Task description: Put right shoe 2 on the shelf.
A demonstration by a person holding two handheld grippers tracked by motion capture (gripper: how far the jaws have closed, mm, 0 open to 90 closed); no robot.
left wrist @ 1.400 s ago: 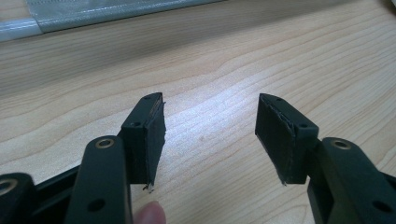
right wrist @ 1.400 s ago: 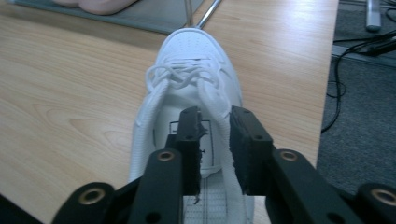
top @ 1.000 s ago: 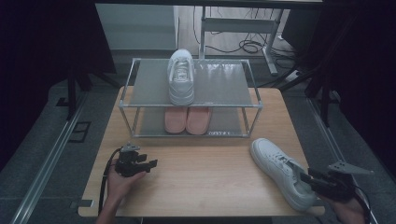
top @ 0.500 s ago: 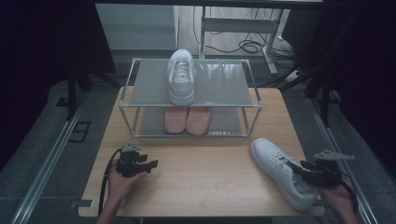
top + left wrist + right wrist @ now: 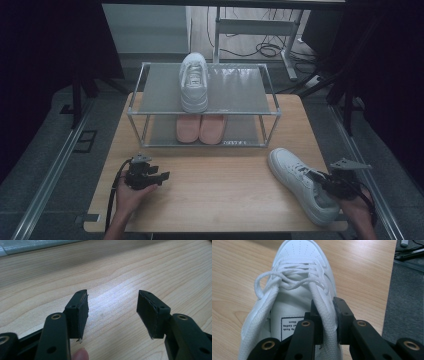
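Fingers pinching sneaker collar.

You see a white sneaker atop a two-tier metal rack, pink slippers beneath, on a wooden table.

Left claw: two matte black jaws with flat rectangular pads, frayed at the lower edges; brass-ringed screw holes behind each pad. Black cable trails from the rear. Right claw: same black build, brass-ringed holes behind the jaws; grey three-cornered plate on top
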